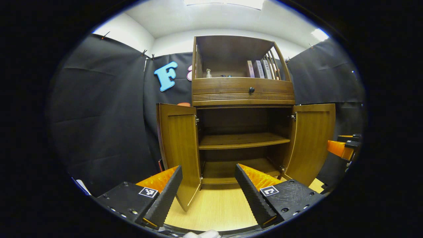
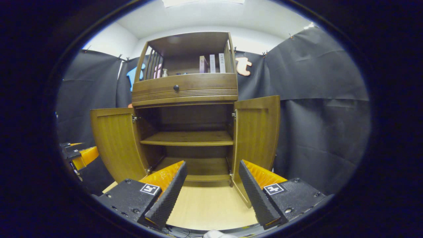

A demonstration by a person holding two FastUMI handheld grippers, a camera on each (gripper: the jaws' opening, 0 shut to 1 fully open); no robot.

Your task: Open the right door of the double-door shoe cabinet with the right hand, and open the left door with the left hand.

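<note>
Doors of the brown wooden shoe cabinet (image 1: 243,96), left door (image 1: 180,145) and right door (image 2: 256,138), swing wide; left gripper (image 1: 208,188) and right gripper (image 2: 213,185) gape empty, near.

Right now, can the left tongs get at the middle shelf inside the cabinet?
Probably yes. Both doors stand swung wide, the shelf lies bare ahead of the open left tongs, and nothing sits between them.

Each tool, the left tool (image 1: 209,185) and the right tool (image 2: 211,183), has two wedge-shaped fingers with ribbed inner faces on flat housings. Each housing carries a small square black-and-white marker and several round screws.
</note>
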